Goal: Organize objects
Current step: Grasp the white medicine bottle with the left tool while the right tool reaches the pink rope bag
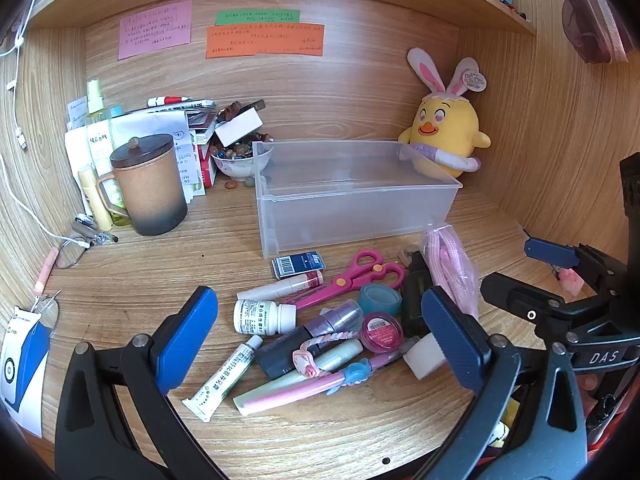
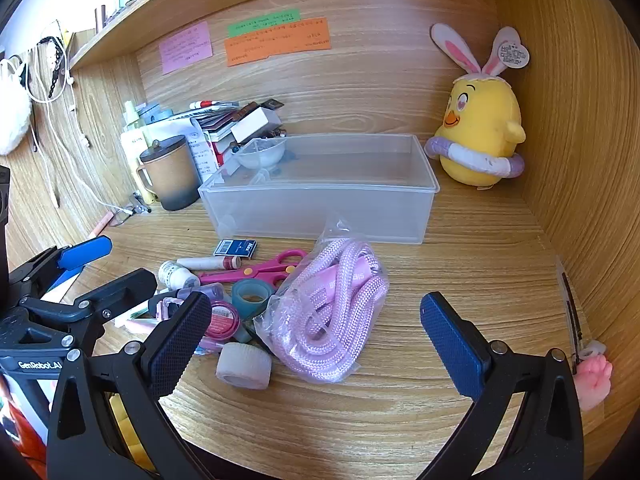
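A clear plastic bin stands empty on the wooden desk. In front of it lies a pile of small items: pink scissors, a white pill bottle, a white tube, a teal tape roll, a pink jar, pens and a white bandage roll. A bagged pink rope lies right of the pile. My left gripper is open above the pile. My right gripper is open above the rope.
A brown lidded mug, a bowl of stones, bottles and stacked papers crowd the back left. A yellow plush chick sits at the back right corner. Wooden walls close in on both sides, with a shelf above.
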The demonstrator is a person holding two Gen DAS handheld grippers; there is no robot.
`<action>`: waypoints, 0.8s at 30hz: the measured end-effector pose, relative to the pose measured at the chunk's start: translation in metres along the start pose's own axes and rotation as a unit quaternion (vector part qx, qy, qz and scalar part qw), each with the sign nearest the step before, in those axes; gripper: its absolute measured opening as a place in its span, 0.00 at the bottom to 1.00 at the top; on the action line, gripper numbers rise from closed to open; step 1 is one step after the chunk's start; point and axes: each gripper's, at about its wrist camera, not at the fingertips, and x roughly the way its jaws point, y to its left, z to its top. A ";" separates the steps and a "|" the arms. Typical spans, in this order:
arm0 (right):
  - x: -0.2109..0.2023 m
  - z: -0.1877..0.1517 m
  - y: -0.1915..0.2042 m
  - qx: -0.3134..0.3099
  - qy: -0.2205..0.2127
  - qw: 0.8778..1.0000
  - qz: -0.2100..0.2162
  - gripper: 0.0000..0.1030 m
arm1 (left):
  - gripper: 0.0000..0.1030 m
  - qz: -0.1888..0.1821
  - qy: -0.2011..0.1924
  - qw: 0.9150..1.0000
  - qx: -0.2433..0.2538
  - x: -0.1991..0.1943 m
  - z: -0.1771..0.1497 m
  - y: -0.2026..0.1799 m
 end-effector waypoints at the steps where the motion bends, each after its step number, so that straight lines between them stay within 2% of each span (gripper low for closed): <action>1: 0.000 0.000 0.000 0.000 0.000 1.000 0.001 1.00 | 1.00 -0.001 0.000 1.000 0.000 0.000 0.000 0.001; 24: 0.001 -0.001 0.003 0.001 0.003 1.000 0.001 1.00 | 1.00 -0.005 0.015 1.000 -0.012 0.006 -0.001 0.007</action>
